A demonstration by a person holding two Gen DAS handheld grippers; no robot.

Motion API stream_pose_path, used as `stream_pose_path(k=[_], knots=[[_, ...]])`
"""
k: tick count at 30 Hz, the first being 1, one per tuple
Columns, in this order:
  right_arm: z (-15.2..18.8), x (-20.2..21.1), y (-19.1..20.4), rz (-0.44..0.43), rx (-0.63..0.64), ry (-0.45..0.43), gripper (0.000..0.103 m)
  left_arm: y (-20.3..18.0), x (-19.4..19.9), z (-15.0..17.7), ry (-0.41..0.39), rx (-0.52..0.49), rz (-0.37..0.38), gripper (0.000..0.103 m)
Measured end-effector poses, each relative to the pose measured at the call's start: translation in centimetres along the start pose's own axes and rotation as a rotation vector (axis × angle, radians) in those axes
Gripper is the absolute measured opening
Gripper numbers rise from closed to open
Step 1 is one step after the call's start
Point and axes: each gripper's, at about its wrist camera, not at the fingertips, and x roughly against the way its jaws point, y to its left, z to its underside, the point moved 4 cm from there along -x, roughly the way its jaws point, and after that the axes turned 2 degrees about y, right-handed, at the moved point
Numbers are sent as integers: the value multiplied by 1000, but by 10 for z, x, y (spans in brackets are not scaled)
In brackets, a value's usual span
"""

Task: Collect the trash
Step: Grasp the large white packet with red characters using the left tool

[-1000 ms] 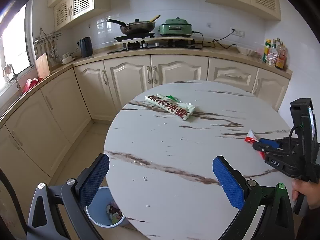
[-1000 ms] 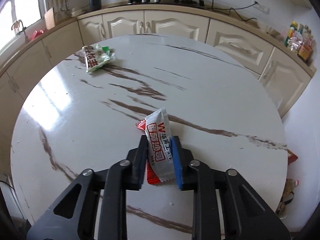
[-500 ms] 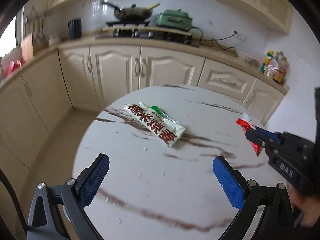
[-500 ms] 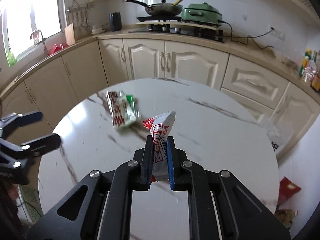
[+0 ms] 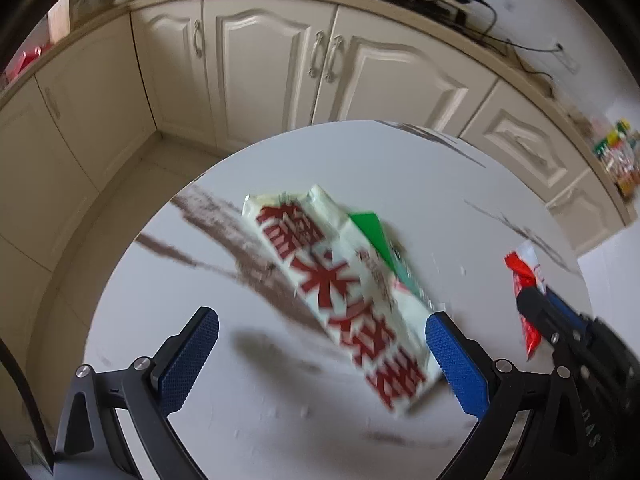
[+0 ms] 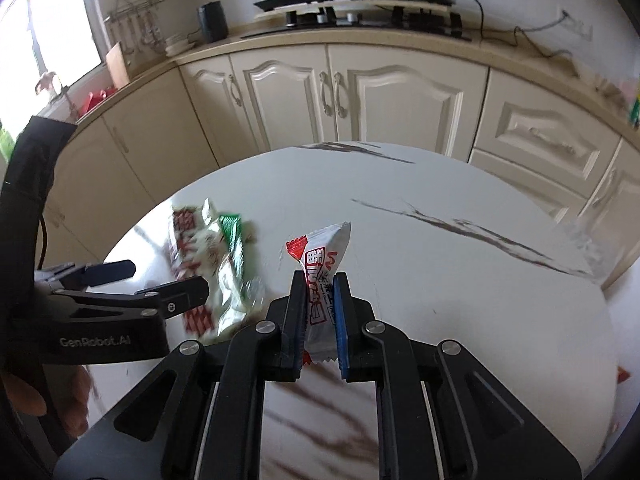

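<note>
The right claw (image 6: pixel 318 312) is closed tight on a small red and white wrapper (image 6: pixel 322 280) and holds it in the air above the round tabletop (image 6: pixel 460 300); this piece of trash is already picked. The step in hand belongs to the left claw (image 5: pixel 320 356). Its jaws stand wide open, empty, and hang over the big white packet (image 5: pixel 344 292) with red letters, which lies flat on the tabletop between the two blue pads. For the next move, I think this claw must come lower, until the pads stand on both sides of the packet, and then close on it. The packet is thin and flat, so the pads may slip over it.
</note>
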Motion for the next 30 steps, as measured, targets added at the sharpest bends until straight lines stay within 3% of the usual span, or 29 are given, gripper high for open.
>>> stream_pose_path(k=[7, 12, 15, 17, 19, 25, 30], knots=[[0, -23, 0, -18, -12, 36, 12, -15, -19, -17, 4, -56, -58, 102], [3, -28, -1, -31, -31, 48, 12, -33, -35, -15, -38, -127, -108, 102], [4, -27, 1, -39, -31, 50, 13, -36, -37, -12, -34, -160, -120, 95], [3, -27, 5, -47, -29, 56, 13, -39, -36, -8, -40, -191, -100, 79], [5, -26, 9, -51, -23, 59, 13, -39, -31, -4, -39, -210, -81, 70], [11, -20, 22, -68, -12, 63, 13, -30, -17, 16, -29, -232, 28, 61], [21, -3, 35, -75, -8, 50, 13, -26, 0, 33, -55, -259, 53, 59]])
